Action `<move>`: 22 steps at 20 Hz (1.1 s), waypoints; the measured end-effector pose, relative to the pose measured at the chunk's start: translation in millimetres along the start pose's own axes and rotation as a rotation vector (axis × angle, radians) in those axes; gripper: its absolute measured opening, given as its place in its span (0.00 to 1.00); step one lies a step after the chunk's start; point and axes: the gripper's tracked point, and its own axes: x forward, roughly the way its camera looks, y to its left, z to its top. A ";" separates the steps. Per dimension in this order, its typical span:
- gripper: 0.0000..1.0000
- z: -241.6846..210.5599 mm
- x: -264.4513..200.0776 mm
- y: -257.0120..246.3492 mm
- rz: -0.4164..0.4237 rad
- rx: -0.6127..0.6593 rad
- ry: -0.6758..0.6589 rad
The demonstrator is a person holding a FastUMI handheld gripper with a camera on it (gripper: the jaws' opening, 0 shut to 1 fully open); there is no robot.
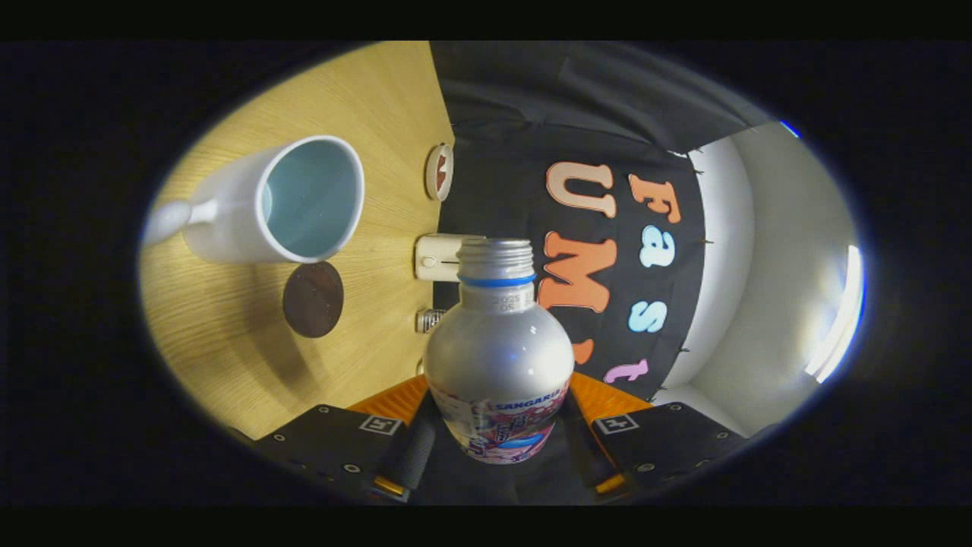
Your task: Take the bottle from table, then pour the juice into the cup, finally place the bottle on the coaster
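A: What does the gripper view show?

B: The gripper (pixel 497 437) is closed around the bottle (pixel 497 357). Both fingers press on its lower sides. The bottle has no cap on, and its open mouth points ahead.

A: Why is everything sideways?

B: The gripper looks tipped over. The wooden desk (pixel 228 357) stands up like a wall beside the bottle. The white cup (pixel 277 201) sits there with its open top facing us. I think this is the pouring part, or close to it.

A: Is juice coming out?

B: I can't see any. The cup looks empty inside.

A: What could go wrong?

B: The bottle mouth is well apart from the cup. If it tips more right there, juice could spill on the desk. The bottle is smooth and round too, so it might slip if the fingers let go a little.

A: Where does the bottle go after?

B: On the dark round coaster (pixel 313 299), just beside the cup.

A: And the room?

B: Light wood desk, a black cloth wall beyond, then a pale wall with a bright light. A small white box (pixel 434 258) sits at the desk's far edge.
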 end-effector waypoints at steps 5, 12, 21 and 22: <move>0.77 5.7 2.2 0.2 0.016 -0.054 -0.022; 0.77 4.1 10.1 7.5 0.025 -0.121 -0.026; 0.77 7.1 10.8 4.9 0.022 -0.163 -0.033; 0.77 8.5 10.9 5.2 0.024 -0.170 -0.034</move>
